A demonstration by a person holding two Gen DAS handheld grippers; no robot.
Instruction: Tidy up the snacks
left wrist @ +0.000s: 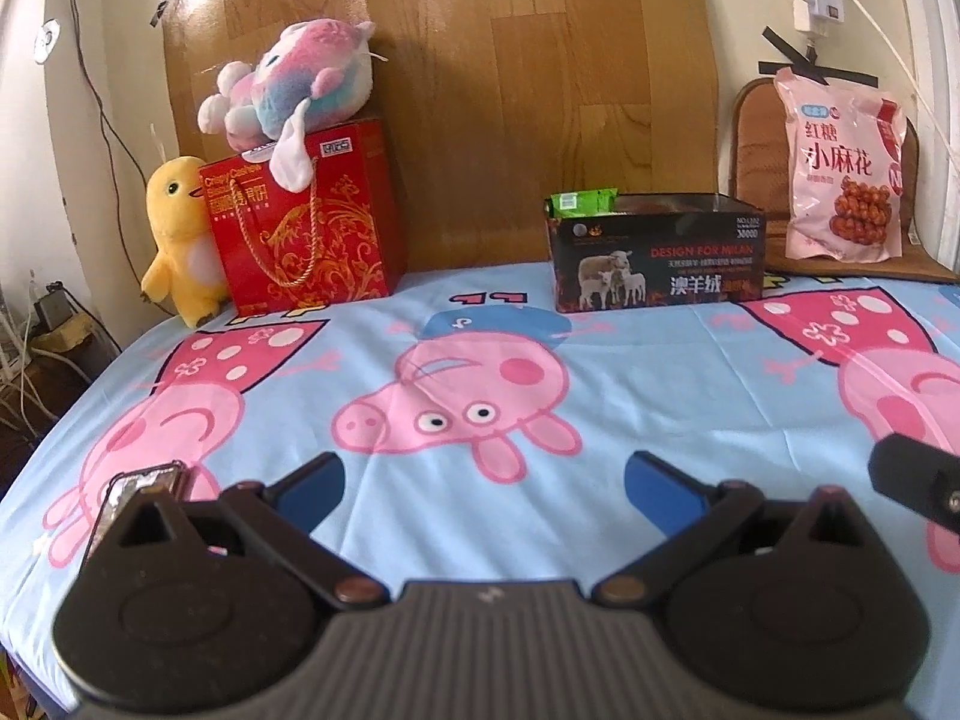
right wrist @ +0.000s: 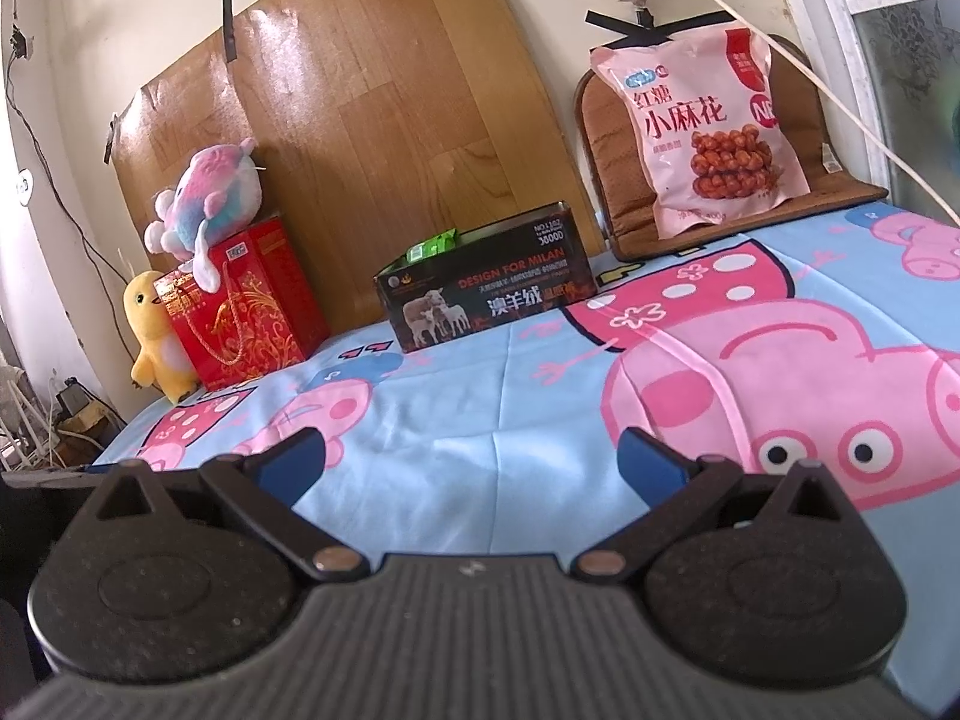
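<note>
Two pairs of blue-tipped tongs, left [left wrist: 485, 483] and right [right wrist: 471, 459], are held wide apart and empty above the cartoon-pig sheet [left wrist: 660, 372]. A green snack packet [left wrist: 581, 201] is seen inside the open black tin box [left wrist: 657, 258]. A pink twisted-dough snack bag [right wrist: 702, 132] is propped on the brown cushion [right wrist: 606, 168] beside the box.

- A home, probably a bedroom.
- Cartoon-pig sheet [left wrist: 630, 348] over a flat surface, perhaps a bed.
- Plush toys [left wrist: 294, 81] beside a red gift bag [left wrist: 306, 222].
</note>
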